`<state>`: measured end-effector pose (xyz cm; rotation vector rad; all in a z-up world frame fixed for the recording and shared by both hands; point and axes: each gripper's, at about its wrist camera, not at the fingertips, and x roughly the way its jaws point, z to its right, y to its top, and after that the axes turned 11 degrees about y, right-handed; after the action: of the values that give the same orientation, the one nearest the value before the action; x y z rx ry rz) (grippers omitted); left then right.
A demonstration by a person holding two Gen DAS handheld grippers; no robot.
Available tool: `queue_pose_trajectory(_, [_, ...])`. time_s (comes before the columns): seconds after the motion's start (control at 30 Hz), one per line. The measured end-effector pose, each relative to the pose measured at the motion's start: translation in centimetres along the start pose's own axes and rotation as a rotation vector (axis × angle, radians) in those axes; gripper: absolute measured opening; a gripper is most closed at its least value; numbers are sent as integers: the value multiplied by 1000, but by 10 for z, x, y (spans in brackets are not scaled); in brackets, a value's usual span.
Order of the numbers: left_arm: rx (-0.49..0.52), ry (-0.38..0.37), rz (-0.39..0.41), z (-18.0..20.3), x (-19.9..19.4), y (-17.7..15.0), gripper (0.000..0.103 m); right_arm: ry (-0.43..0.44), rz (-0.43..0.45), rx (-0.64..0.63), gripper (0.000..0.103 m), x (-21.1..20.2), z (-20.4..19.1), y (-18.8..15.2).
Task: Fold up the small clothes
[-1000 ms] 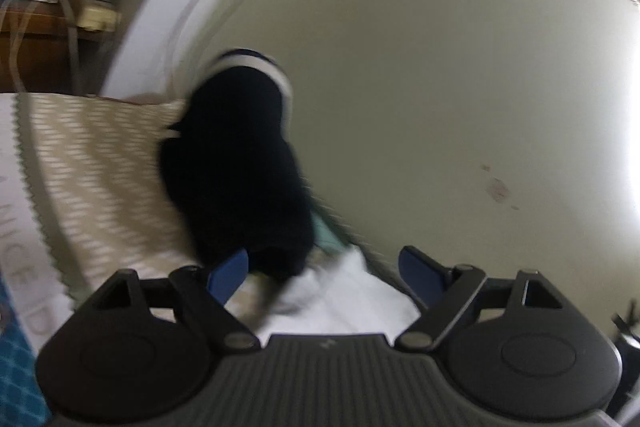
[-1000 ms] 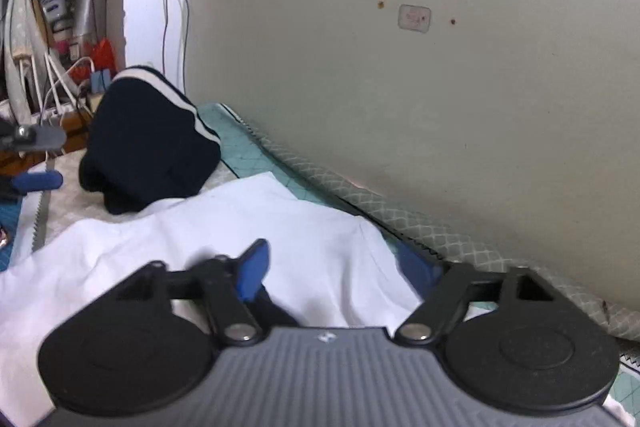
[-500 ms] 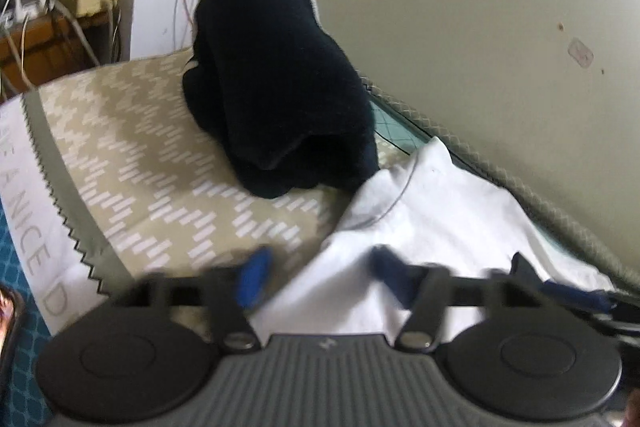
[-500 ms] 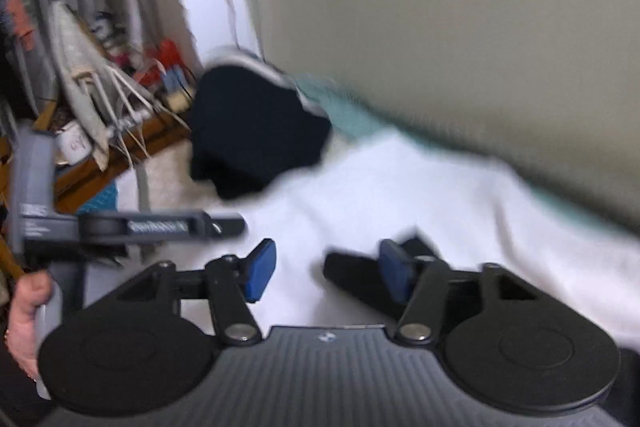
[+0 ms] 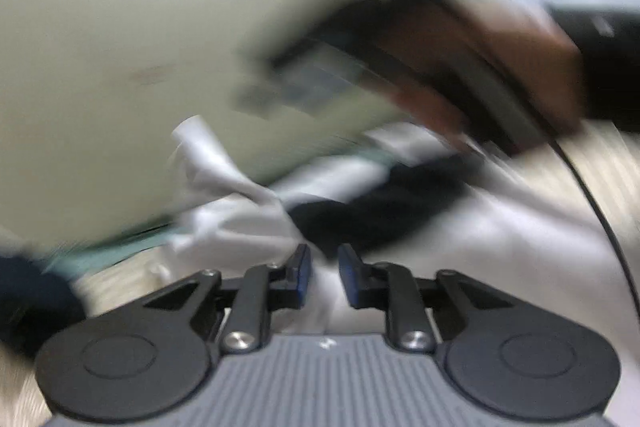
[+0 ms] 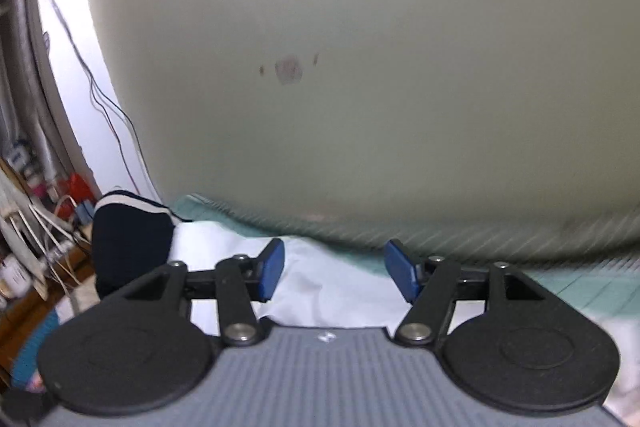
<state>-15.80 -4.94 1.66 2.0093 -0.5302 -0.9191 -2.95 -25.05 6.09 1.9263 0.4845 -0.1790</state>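
- Left wrist view: I'm closing the left gripper (image 5: 323,275) fingers on white garment (image 5: 240,223) cloth, its raised corner lying toward eleven o'clock.
- I'm opening the right gripper (image 6: 334,275) fingers, gripping nothing, above that cloth.

Left hand-held gripper (image 5: 323,273), wrist view: two blue pads are sitting on black finger links, each link pivoting on a silver screw. The links are running back to two round black discs flanking a grey ribbed housing with a small pale mark at its front edge. Right hand-held gripper (image 6: 334,273), wrist view: the same build is showing. In the blurred left view, a hand (image 5: 472,67) is showing, with a thin black cable (image 5: 600,223) trailing below.
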Motion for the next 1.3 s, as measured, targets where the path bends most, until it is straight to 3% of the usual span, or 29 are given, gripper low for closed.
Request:
queue_pose_trajectory(0.03, [92, -33, -3, 19, 0, -2, 20, -2, -1, -29, 64, -8, -2, 3])
queue_pose_trajectory(0.07, [176, -14, 10, 33, -2, -4, 20, 3, -6, -53, 64, -14, -6, 4])
queue_pose_trajectory(0.1, [193, 0, 28, 36, -4, -5, 20, 11, -12, -86, 64, -18, -13, 4])
queue_pose_trajectory(0.23, [105, -19, -24, 20, 3, -3, 20, 76, -64, -231, 68, -15, -43, 0])
queue_pose_trajectory(0.43, [122, -21, -8, 27, 0, -2, 20, 181, -324, -397, 74, 69, -99, -9])
queue_pose_trajectory(0.57, [107, -30, -13, 23, 2, -2, 21, 147, -526, -392, 73, 122, -101, -21])
queue_pose_trajectory(0.6, [110, -31, -13, 23, 3, -2, 22, 122, -566, -400, 54, 132, -97, -26])
queue_pose_trajectory(0.63, [113, -32, -11, 23, 3, -2, 22, 115, -594, -408, 15, 137, -92, -30])
queue_pose_trajectory(0.67, [118, -32, -9, 23, 3, -2, 22, 127, -602, -411, 9, 139, -90, -32])
queue_pose_trajectory(0.73, [123, -31, -7, 25, 4, -2, 23, 167, -548, -394, 0, 129, -90, -28])
queue_pose_trajectory(0.87, [116, -32, -8, 24, 4, -2, 25, 233, -347, -299, 0, 94, -95, 2])
queue_pose_trajectory(1.1, [102, -26, -4, 21, 3, -2, 28, 263, 33, -114, 0, -23, -52, 43])
queue_pose_trajectory(1.2, [103, -32, -6, 22, 4, -2, 29, 164, 39, -76, 0, -54, -23, 28])
queue_pose_trajectory(1.3, [109, -29, -2, 23, 3, -2, 29, -41, -173, -159, 0, -44, -3, -3])
